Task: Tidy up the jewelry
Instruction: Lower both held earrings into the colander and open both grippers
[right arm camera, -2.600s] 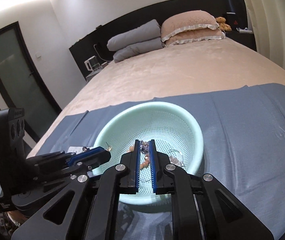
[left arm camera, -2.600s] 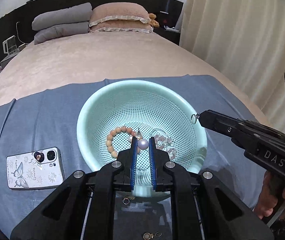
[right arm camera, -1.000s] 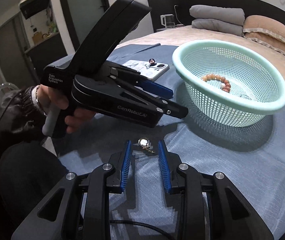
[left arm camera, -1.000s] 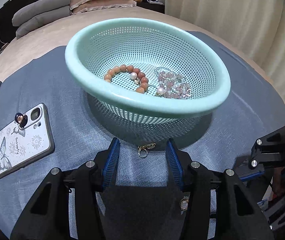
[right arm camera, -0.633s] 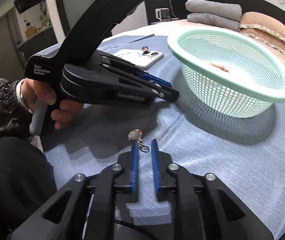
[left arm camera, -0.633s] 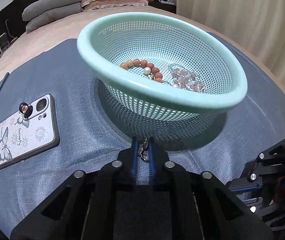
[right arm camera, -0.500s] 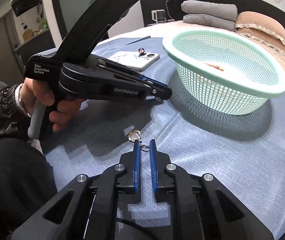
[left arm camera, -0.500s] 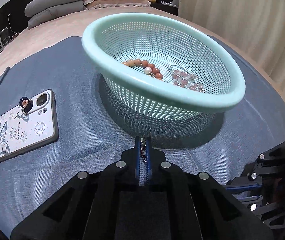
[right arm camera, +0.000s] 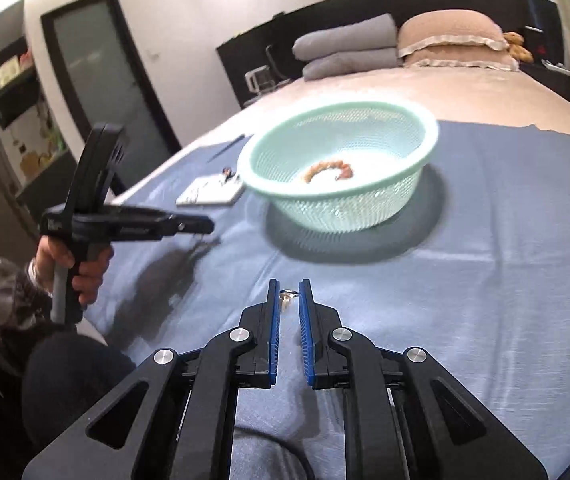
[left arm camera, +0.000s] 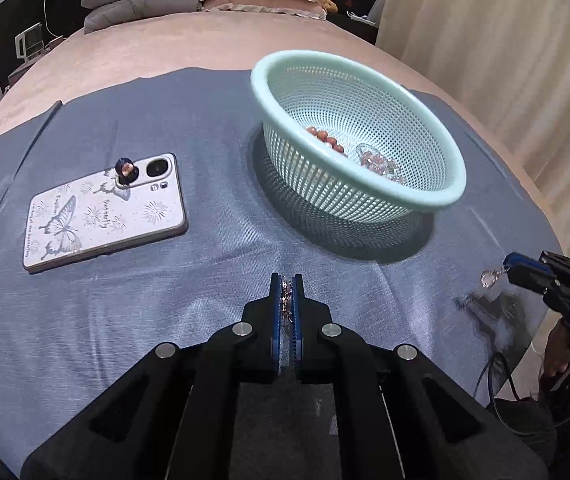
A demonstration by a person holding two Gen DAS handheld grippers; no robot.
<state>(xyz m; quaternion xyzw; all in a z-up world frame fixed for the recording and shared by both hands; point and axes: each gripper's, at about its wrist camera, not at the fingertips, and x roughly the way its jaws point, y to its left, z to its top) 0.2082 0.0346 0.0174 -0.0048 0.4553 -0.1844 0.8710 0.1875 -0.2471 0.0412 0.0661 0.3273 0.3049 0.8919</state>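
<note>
Ahead and up-right of your left gripper point(left arm camera: 286, 280) sits the mint basket point(left arm camera: 451, 196), rim well above the blue cloth point(left arm camera: 213, 272), so the coming move is up, forward and over that near rim. Your left jaws are clamped tight on a small earring point(left arm camera: 286, 294), only a sliver of metal showing between the blue pads (too small to read its axis). Your right gripper point(right arm camera: 287, 286) has just been closing and pinches a second earring point(right arm camera: 285, 295) near its fingertips; in the left wrist view that piece point(left arm camera: 489, 278) dangles below the right tips, long axis hanging down. From the right wrist view the basket point(right arm camera: 429, 130) lies straight ahead, slightly right, well apart. I'd judge the left gripper nearer the basket, so it probably drops first. Inside the basket already: an orange bead bracelet point(left arm camera: 327, 140) and a pale pink bracelet point(left arm camera: 381, 164). A phone point(left arm camera: 101, 216) lies on the cloth left of the basket, out of the path.

Versus a second ago: both grippers stood open over earrings lying on the cloth; now both pieces are off it and the basket sits farther away in both views.
</note>
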